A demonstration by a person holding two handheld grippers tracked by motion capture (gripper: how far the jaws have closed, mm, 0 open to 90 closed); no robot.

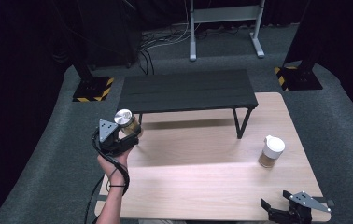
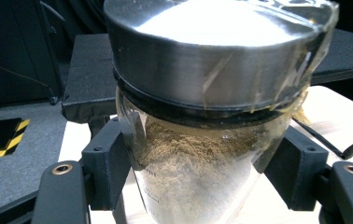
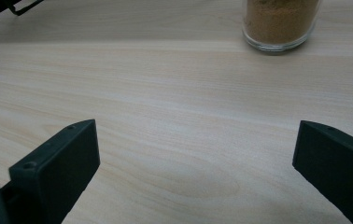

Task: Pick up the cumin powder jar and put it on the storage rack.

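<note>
Close by, the right gripper (image 1: 277,208) rests at the near edge of the pale wooden table (image 1: 202,186), its claw spread wide with nothing in it. The left gripper (image 1: 129,133) pinches a glass jar (image 2: 198,182) of tan powder with a silver lid, held above the table's left side. A white-lidded jar (image 1: 271,151) stands on the right. Farther back stands a small black table (image 1: 186,91), then grey carpet (image 1: 39,177) and dark curtains (image 1: 20,42).

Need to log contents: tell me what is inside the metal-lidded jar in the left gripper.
The jar, clamped in the left gripper, holds a tan-brown powder visible through the glass up to just below the metal lid. The lid covers the powder's top surface; the jar's bottom is out of frame.
</note>
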